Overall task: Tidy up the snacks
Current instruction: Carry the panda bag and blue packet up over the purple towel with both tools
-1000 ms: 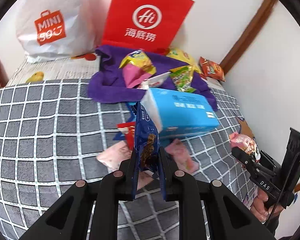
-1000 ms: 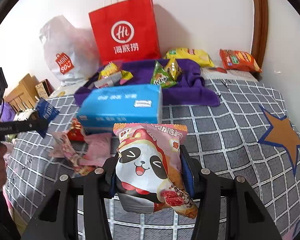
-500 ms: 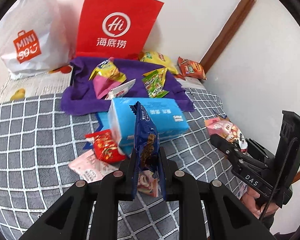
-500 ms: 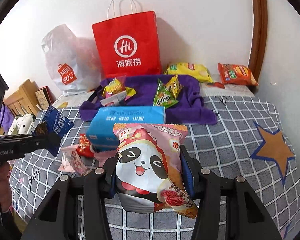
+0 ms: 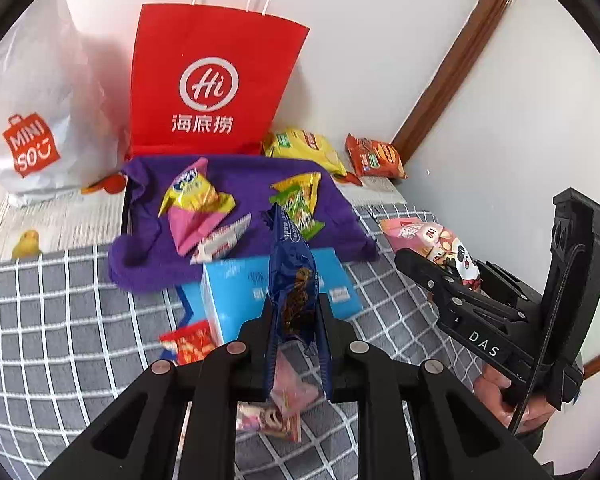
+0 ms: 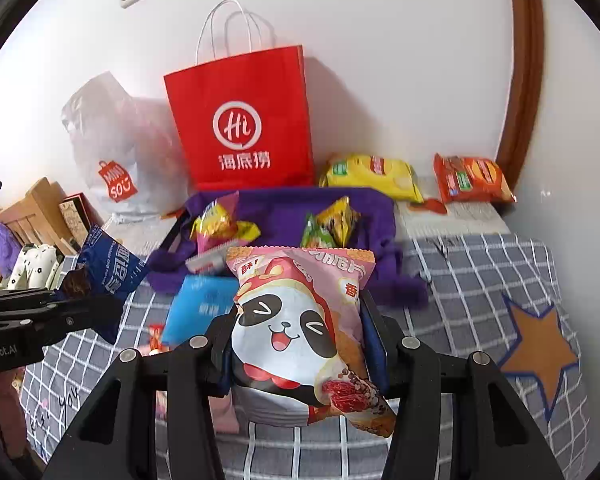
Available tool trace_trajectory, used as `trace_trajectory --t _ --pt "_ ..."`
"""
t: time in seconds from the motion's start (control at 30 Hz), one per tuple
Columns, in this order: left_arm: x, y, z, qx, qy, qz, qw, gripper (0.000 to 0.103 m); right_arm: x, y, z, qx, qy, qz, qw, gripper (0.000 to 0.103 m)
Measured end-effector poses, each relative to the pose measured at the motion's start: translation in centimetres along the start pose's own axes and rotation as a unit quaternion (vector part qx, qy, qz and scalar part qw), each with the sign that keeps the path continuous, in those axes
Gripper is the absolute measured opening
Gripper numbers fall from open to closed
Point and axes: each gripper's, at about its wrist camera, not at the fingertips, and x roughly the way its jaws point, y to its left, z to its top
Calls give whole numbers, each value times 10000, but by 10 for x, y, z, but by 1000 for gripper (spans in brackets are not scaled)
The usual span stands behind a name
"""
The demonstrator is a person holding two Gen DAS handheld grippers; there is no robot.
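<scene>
Checked bedspread [image 6: 480,280], purple cloth [image 5: 240,184] at wall | left gripper [image 5: 294,332] clamps blue packet [image 5: 294,280] aloft | right gripper [image 6: 300,344] pinches panda bag [image 6: 300,320] aloft | both light, crinkly, slippery, contents likely crushable; grip seams.

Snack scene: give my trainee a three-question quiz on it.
1. True or false: the left gripper is shut on the blue packet.
2. The right gripper holds: A) panda packet B) tissue box C) red paper bag?
3. Fill in: the yellow chip bag lies beside the ___ chip bag, against the wall.

Key: 1 true; 2 A; 3 orange.
</scene>
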Motion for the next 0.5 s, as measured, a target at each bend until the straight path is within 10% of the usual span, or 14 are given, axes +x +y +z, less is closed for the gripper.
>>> trace_trajectory --t 0.5 --pt "30 36 69 -326 66 62 9994 16 44 8 73 -251 -249 209 9992 50"
